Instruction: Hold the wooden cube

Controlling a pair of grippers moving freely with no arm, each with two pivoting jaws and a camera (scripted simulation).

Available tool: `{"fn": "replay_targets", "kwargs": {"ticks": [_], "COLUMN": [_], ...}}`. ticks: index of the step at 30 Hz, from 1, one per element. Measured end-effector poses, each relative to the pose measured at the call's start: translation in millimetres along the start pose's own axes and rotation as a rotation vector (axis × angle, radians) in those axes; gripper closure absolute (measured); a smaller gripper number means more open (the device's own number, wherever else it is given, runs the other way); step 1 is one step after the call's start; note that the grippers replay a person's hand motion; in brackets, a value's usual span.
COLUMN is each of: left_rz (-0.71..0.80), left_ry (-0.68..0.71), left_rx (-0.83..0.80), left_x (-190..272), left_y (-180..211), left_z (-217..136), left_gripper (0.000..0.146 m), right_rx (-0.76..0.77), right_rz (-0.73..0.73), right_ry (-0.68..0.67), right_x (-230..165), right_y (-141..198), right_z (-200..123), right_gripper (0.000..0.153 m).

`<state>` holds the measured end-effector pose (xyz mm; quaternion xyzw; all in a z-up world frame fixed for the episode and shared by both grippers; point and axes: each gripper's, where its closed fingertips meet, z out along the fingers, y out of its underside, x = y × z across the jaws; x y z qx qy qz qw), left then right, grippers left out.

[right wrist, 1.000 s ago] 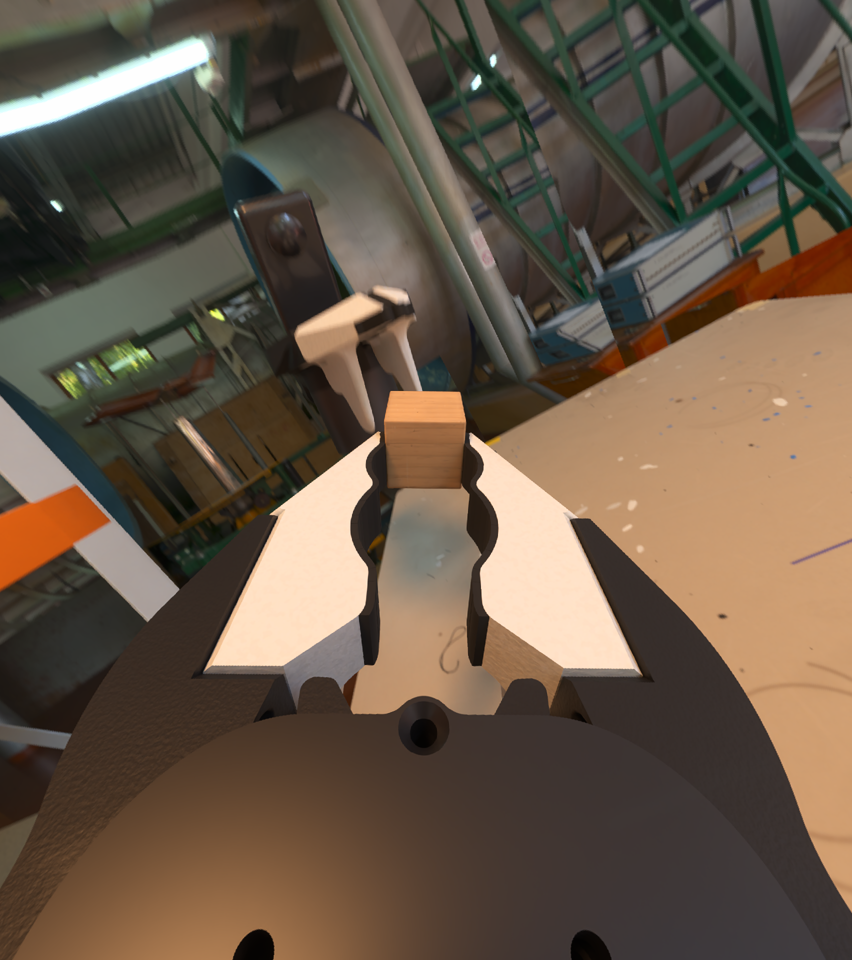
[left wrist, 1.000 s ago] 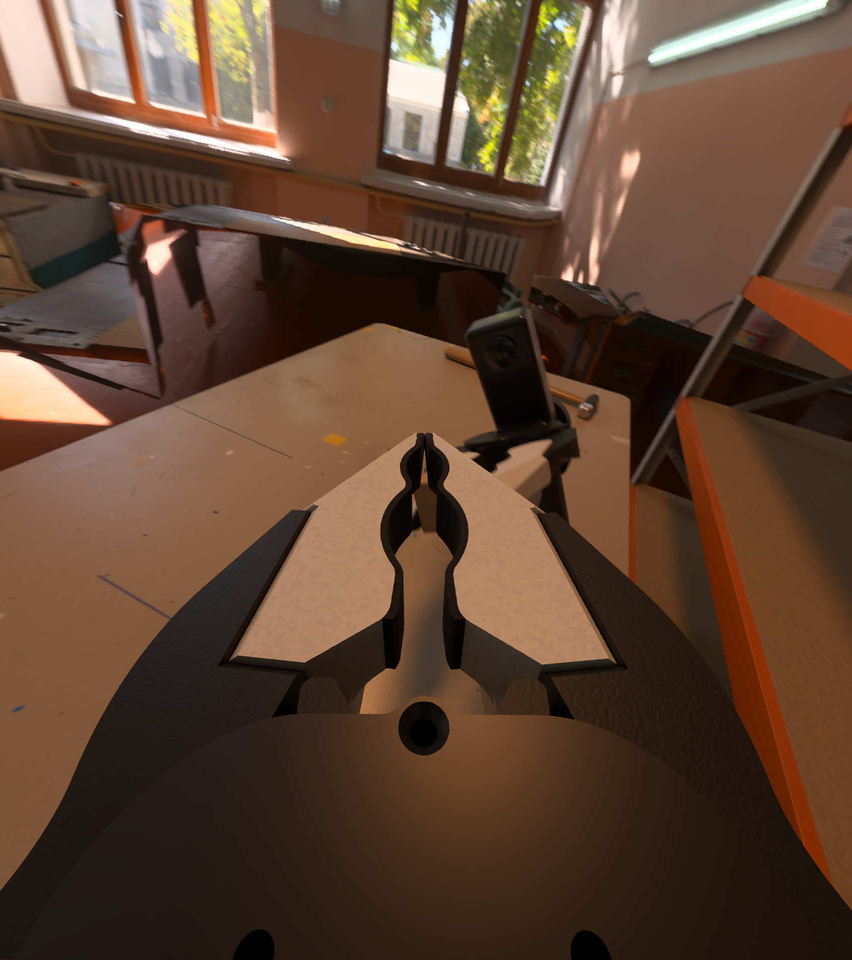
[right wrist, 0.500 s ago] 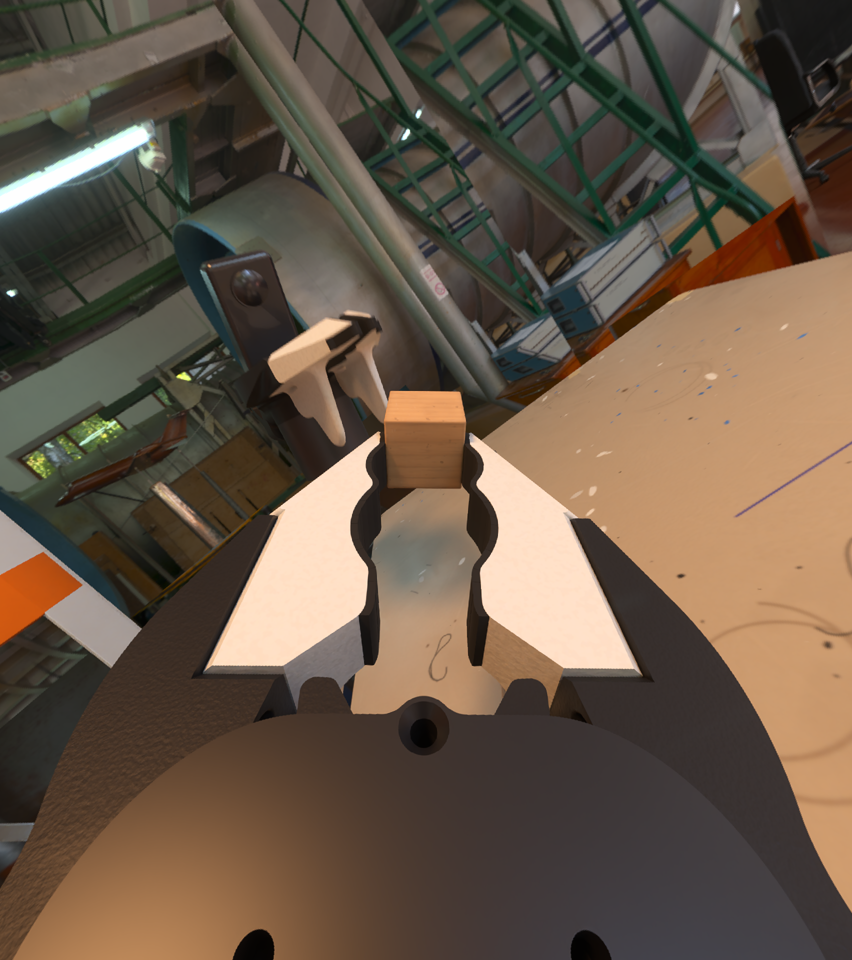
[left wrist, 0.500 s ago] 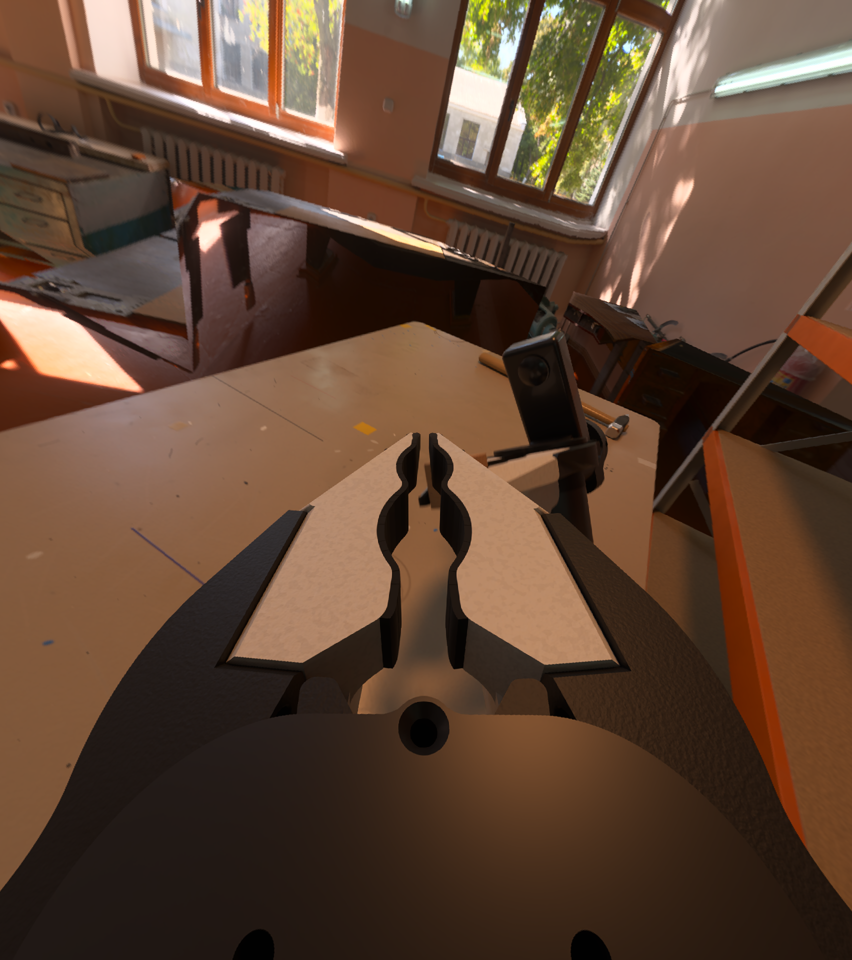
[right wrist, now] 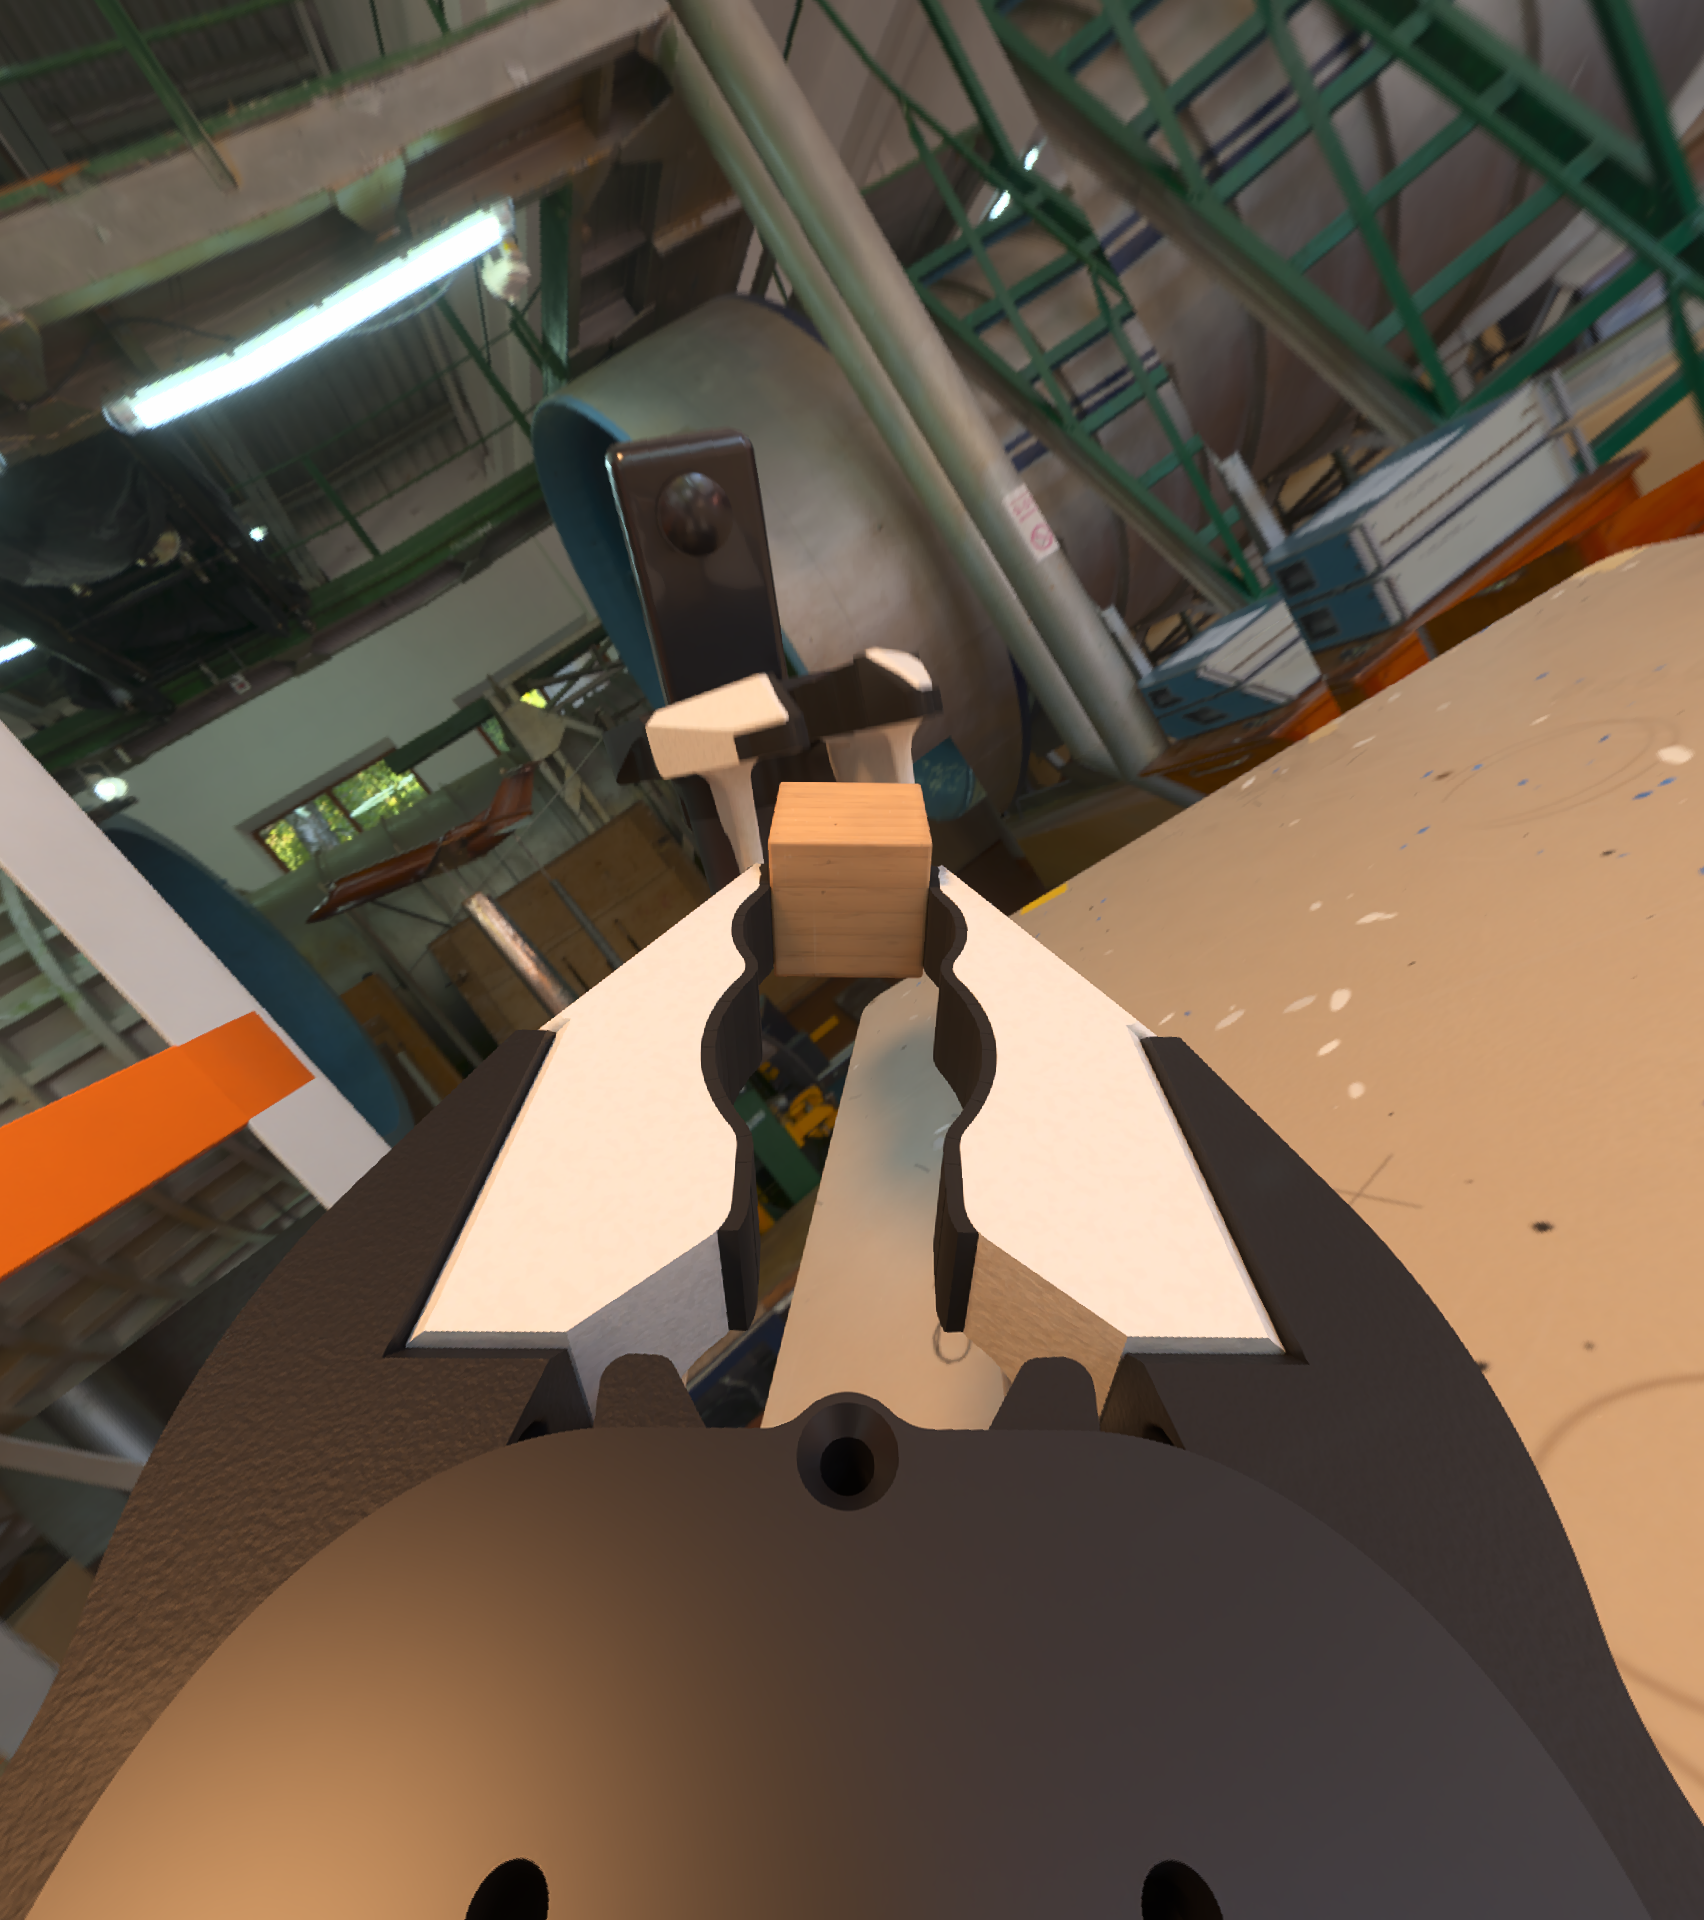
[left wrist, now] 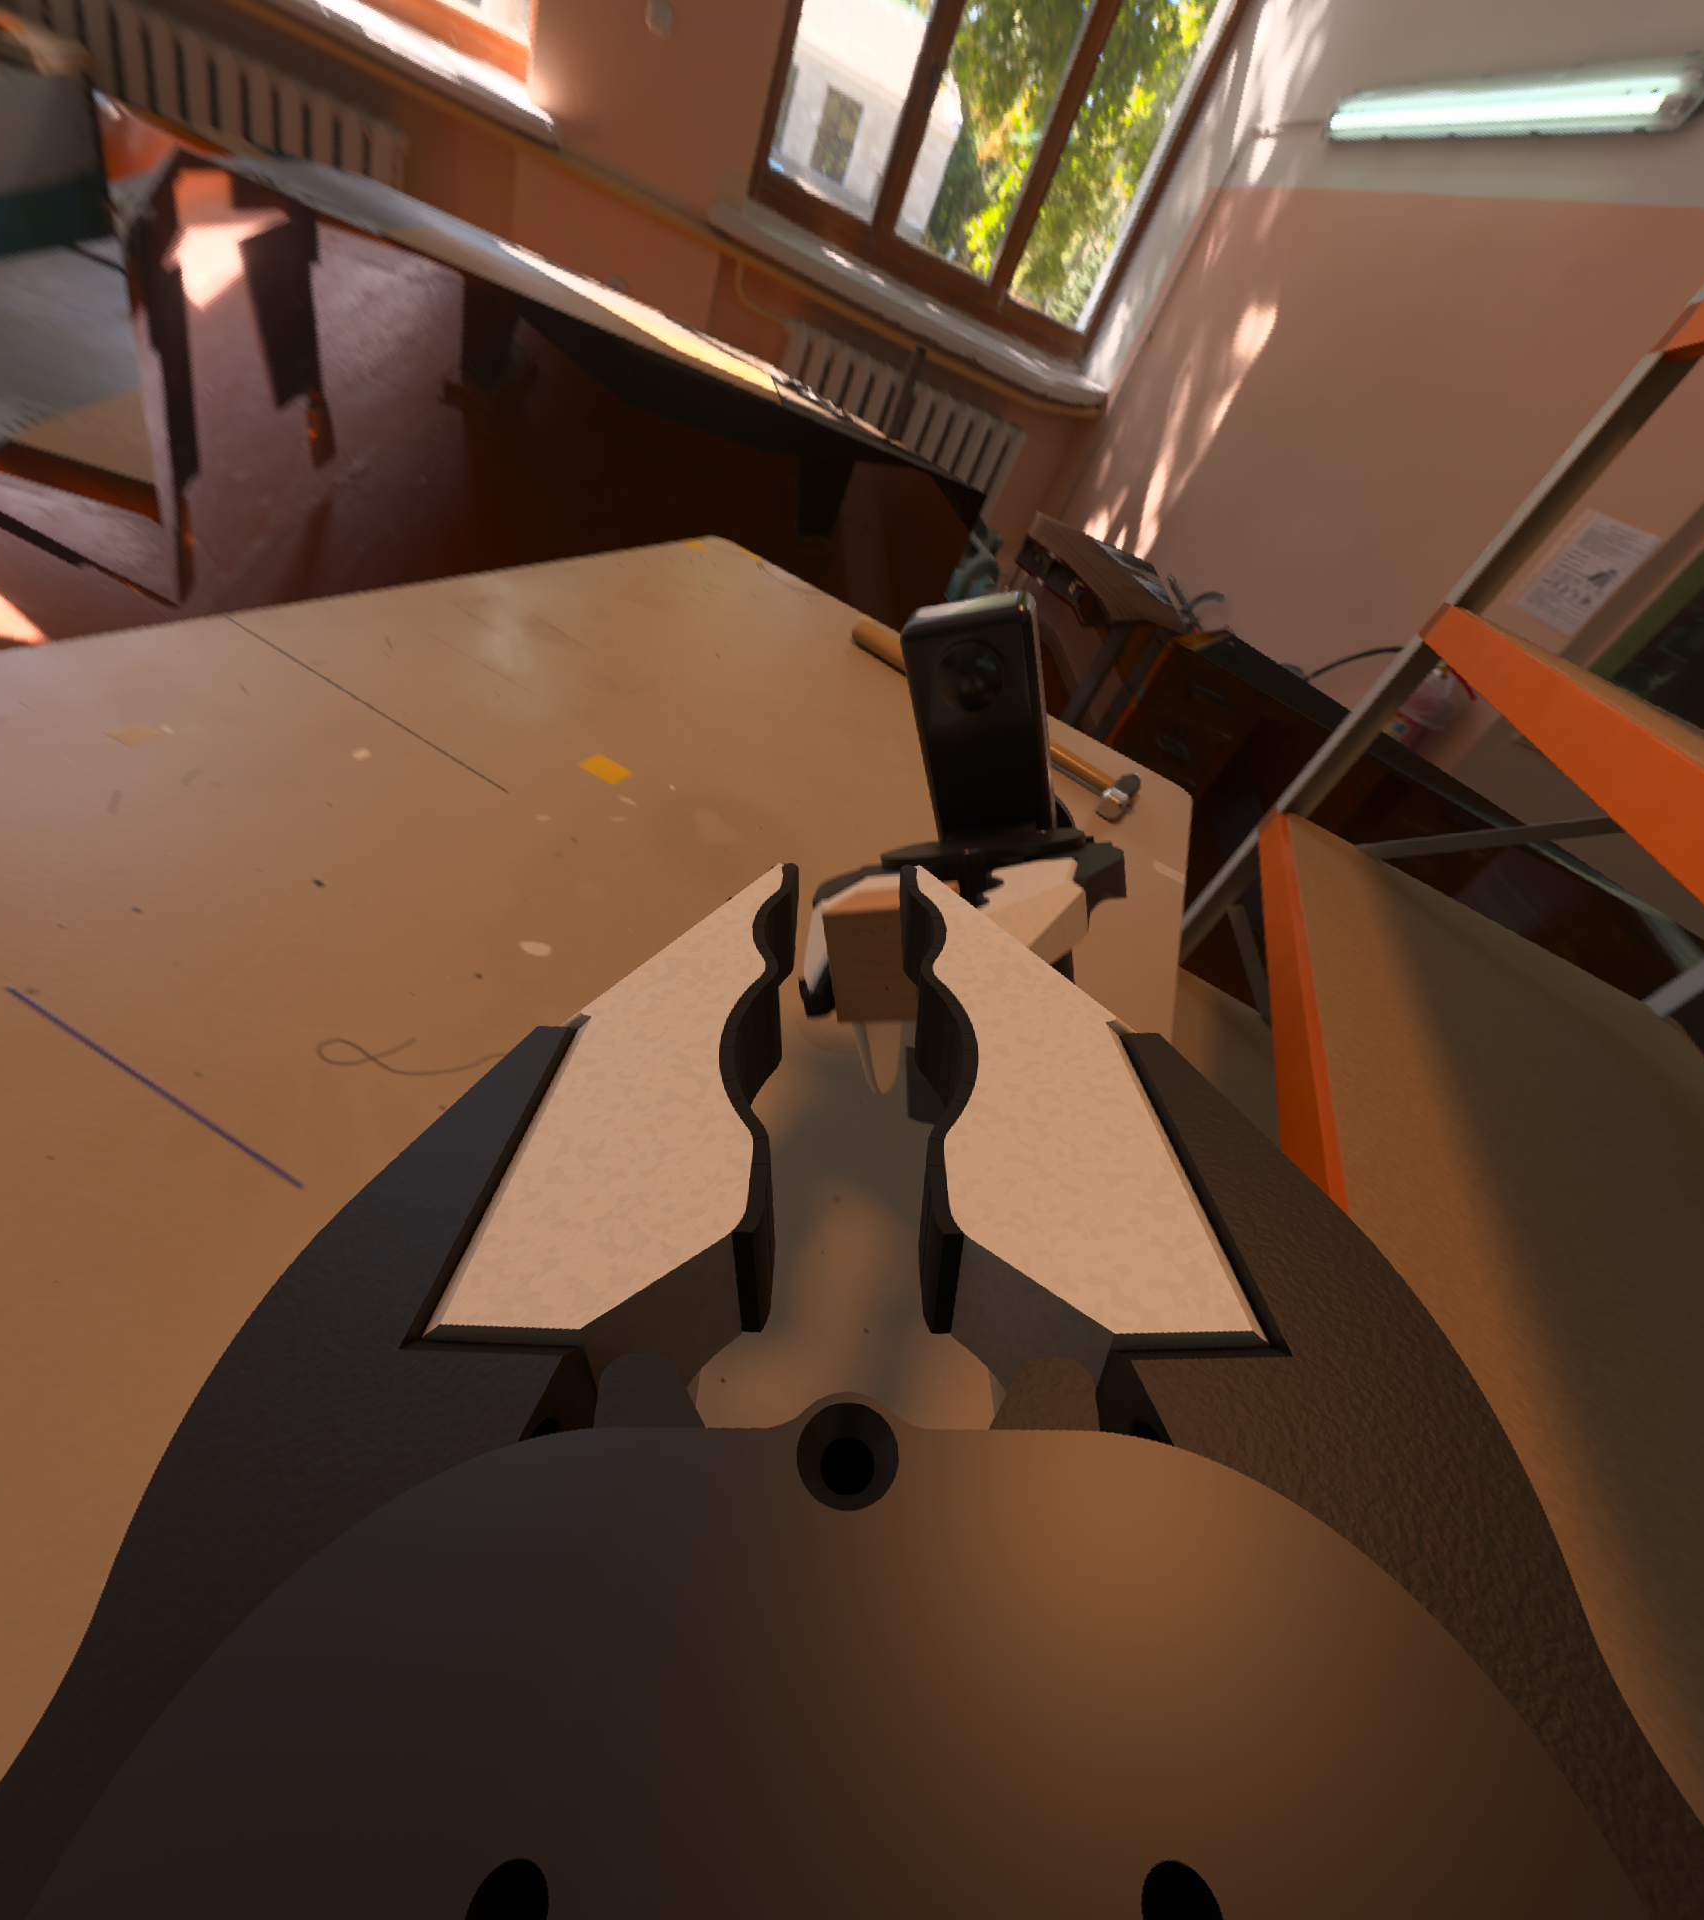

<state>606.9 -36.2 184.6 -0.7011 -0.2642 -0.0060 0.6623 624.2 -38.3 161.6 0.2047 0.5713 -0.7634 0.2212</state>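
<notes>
Cube first: the wooden cube (right wrist: 848, 878) sits pinched between the fingertips of the right gripper (right wrist: 846, 914), lifted clear of the workbench (right wrist: 1450, 987). In the left wrist view the same cube (left wrist: 863, 961) shows at 12 o'clock, between the spread fingers of the left gripper (left wrist: 846, 914), which stands apart; whether either pad touches wood is hard to tell from this angle. To do this step well, I judge the left should centre on the free faces, square up, then close gently while the right keeps its pinch. A hammer (left wrist: 1087, 774) lies at 1 o'clock, well apart.
</notes>
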Motion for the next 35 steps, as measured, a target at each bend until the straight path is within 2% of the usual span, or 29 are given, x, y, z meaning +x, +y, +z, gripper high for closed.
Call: {"fn": "replay_targets", "kwargs": {"ticks": [3, 6, 9, 12, 15, 17, 20, 26, 30, 35], "left_rz": [0.032, 0.019, 0.001, 0.024, 0.044, 0.009, -0.043, -0.008, 0.104, 0.084], "left_ry": [-0.053, -0.1, -0.077, -0.059, 0.016, 0.069, 0.096, 0.115, 0.079, 0.032], "left_rx": [0.082, 0.14, 0.081, -0.036, -0.12, -0.126, -0.098, 0.012, -0.063, -0.14], "left_x": [-3.3, -9.1, -9.8, -6.8, 3.1, 9.4, 11.9, 16.9, 17.9, 15.6], "left_y": [-12.4, -20.8, -15.0, -0.6, 13.1, 17.0, 17.6, 3.9, 8.3, 16.2], "left_z": [-4.3, -8.7, -12.9, -17.3, -16.9, -12.0, -4.6, -5.4, -6.7, -9.9], "left_gripper": [0.128, 0.13, 0.129, 0.129, 0.137, 0.137, 0.127, 0.127, 0.132, 0.126], "right_rx": [-0.068, -0.173, -0.093, -0.076, -0.028, -0.017, -0.039, -0.114, -0.144, -0.045], "right_rz": [0.004, -0.061, -0.052, -0.106, -0.115, -0.113, -0.129, -0.128, -0.14, -0.157], "right_ry": [-0.01, 0.006, 0.009, 0.104, 0.095, 0.066, 0.021, -0.009, -0.021, 0.032], "right_x": [-0.3, -2.0, -4.2, 5.3, 3.1, 0.2, -5.4, -8.8, -12.2, -4.8], "right_y": [11.6, 23.9, 11.8, 4.0, -4.8, -5.6, -1.7, 8.9, 12.3, -0.6], "right_z": [4.4, 11.5, 11.8, 1.2, -7.0, -8.0, -4.0, -4.1, 0.1, -3.3], "right_gripper": [0.125, 0.125, 0.125, 0.125, 0.125, 0.125, 0.125, 0.125, 0.125, 0.125]}}
